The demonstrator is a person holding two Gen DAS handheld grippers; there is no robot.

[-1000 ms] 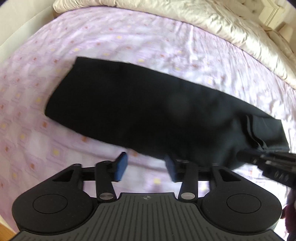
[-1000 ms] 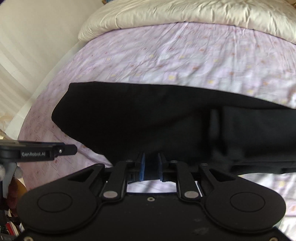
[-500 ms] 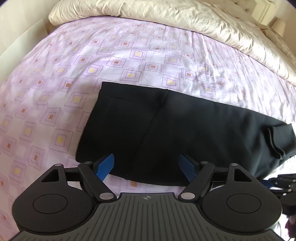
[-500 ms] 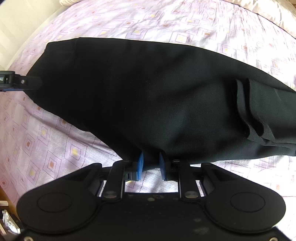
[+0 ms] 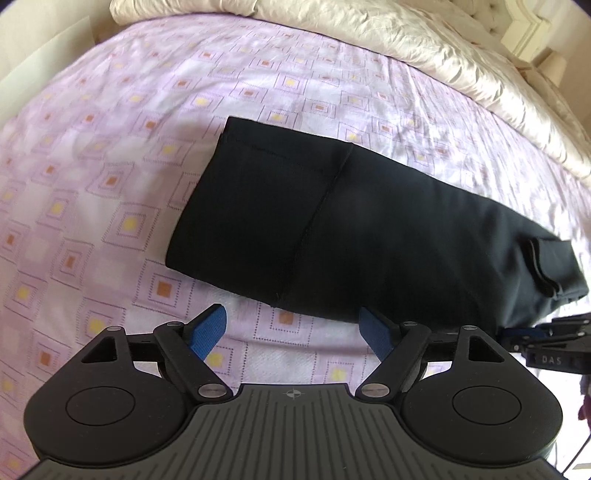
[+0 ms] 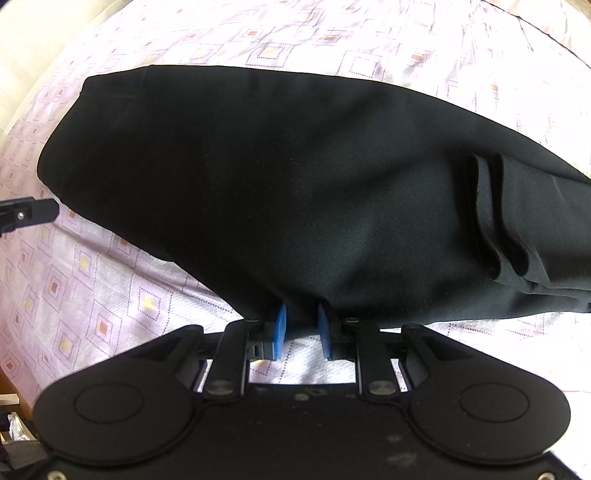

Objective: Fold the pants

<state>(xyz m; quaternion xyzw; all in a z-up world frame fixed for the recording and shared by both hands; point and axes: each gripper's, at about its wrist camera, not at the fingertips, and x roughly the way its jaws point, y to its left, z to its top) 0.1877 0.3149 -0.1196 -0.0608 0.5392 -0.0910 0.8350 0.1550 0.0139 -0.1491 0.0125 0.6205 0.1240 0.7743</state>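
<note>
Black pants (image 5: pixel 369 236) lie folded lengthwise on the bed, a long band from upper left to lower right, with cuff layers stacked at the right end. My left gripper (image 5: pixel 293 326) is open and empty, just in front of the near edge of the pants. My right gripper (image 6: pixel 300 325) is nearly shut on the near edge of the pants (image 6: pixel 295 184), its blue pads partly under the cloth. The right gripper also shows in the left wrist view (image 5: pixel 546 347), and the left gripper tip shows in the right wrist view (image 6: pixel 26 214).
The bed has a lilac sheet (image 5: pixel 92 177) with square patterns. A cream duvet (image 5: pixel 406 40) is bunched along the far side. A white headboard (image 5: pixel 524 26) is at the far right. A wooden edge and clutter (image 6: pixel 14 413) show at lower left.
My left gripper has opened wide, let go of the pants and drawn back from them. The pants have settled flat on the bed. My right gripper stays clamped on the near edge.
</note>
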